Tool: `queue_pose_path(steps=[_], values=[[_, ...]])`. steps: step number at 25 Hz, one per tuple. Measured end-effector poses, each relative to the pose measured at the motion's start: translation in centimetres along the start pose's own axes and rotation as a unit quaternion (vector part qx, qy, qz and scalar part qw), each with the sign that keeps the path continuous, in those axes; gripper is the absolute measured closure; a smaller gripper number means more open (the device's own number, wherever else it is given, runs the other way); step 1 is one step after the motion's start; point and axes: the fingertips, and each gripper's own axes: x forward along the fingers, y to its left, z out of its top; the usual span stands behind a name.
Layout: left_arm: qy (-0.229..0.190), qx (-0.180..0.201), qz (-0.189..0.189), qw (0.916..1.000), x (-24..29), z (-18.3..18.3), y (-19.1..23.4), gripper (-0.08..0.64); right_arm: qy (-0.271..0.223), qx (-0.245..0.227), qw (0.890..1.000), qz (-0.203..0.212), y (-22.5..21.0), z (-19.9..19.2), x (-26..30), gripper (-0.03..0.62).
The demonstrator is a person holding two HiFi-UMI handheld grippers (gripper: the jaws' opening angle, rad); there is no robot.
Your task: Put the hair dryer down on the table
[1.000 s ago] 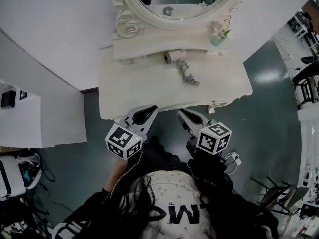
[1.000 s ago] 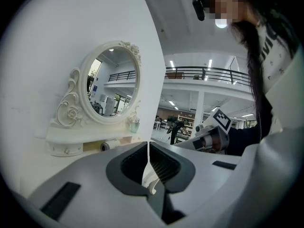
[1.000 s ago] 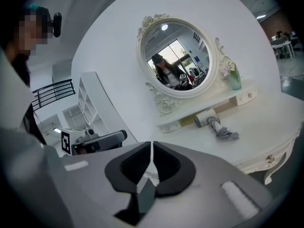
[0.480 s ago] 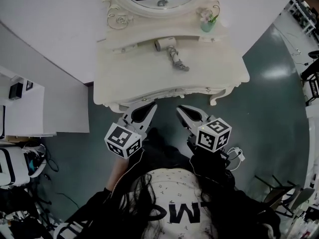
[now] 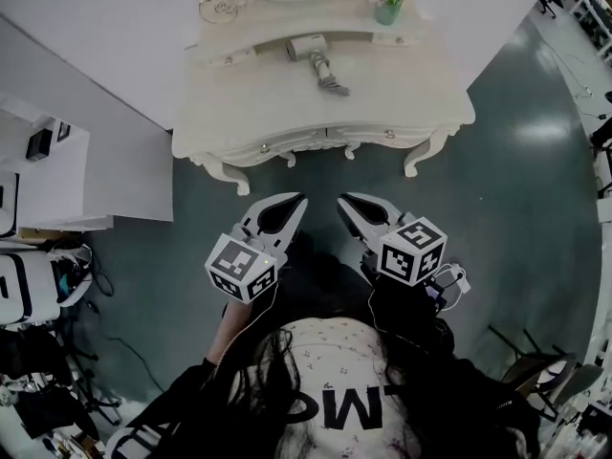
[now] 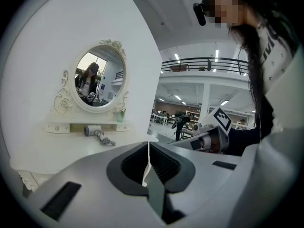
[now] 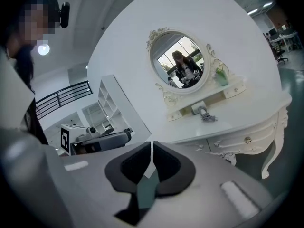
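The grey hair dryer (image 5: 313, 54) lies on the white dressing table (image 5: 402, 103) at its back, with its cord coiled beside it; it also shows small in the left gripper view as the hair dryer (image 6: 93, 131) and in the right gripper view as the hair dryer (image 7: 200, 110). Both grippers hang in front of the person, well short of the table's front edge. My left gripper (image 5: 295, 202) is shut and holds nothing. My right gripper (image 5: 346, 201) is shut too, with nothing in it.
An oval mirror (image 7: 179, 64) in an ornate frame stands at the back of the table, with a small green pot of flowers (image 5: 387, 6) at its right. A white partition (image 5: 57, 55) and cluttered shelves (image 5: 29, 285) are at the left. Dark green floor (image 5: 516, 208) surrounds the table.
The table and hair dryer have slid up and away in the head view: the person has stepped back. Both grippers keep their place before the body, jaws unchanged.
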Motion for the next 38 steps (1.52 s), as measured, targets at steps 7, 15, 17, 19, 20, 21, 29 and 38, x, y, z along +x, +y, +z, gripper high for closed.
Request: queue_pose_path(steps=[7, 15, 17, 19, 20, 21, 29, 38], values=[[0.007, 0.008, 0.011, 0.9999, -1.5, -0.4, -2.4, 0.561, 0.005, -0.001, 1.0, 0.022, 1.7, -1.5, -1.2, 0.568], [0.008, 0.012, 0.012, 0.9998, -3.0, -1.1, -3.3, 0.561, 0.01, -0.01, 0.999, 0.036, 3.7, -2.8, -1.3, 0.577], [0.004, 0.014, 0.01, 0.9998, -3.4, -1.0, -3.4, 0.561, 0.013, -0.015, 0.999, 0.037, 4.3, -3.1, -1.2, 0.577], [-0.001, 0.015, 0.009, 0.9998, -4.0, -0.8, -3.3, 0.561, 0.015, -0.021, 0.999, 0.038, 5.1, -3.1, -1.0, 0.577], [-0.004, 0.015, 0.009, 0.9998, -4.3, -0.8, -3.3, 0.561, 0.016, -0.024, 0.999, 0.038, 5.5, -3.2, -0.9, 0.577], [-0.006, 0.015, 0.008, 0.9998, -4.6, -0.7, -3.3, 0.561, 0.017, -0.027, 0.999, 0.038, 5.9, -3.3, -0.9, 0.577], [-0.014, 0.018, -0.002, 0.9997, -7.8, -1.1, -3.3, 0.561, 0.026, -0.031, 0.999, 0.032, 8.8, -4.9, -0.2, 0.583], [-0.025, 0.01, -0.002, 0.9996, -11.4, -1.3, -2.2, 0.561, 0.035, -0.039, 0.998, 0.022, 11.9, -6.0, 0.9, 0.583]])
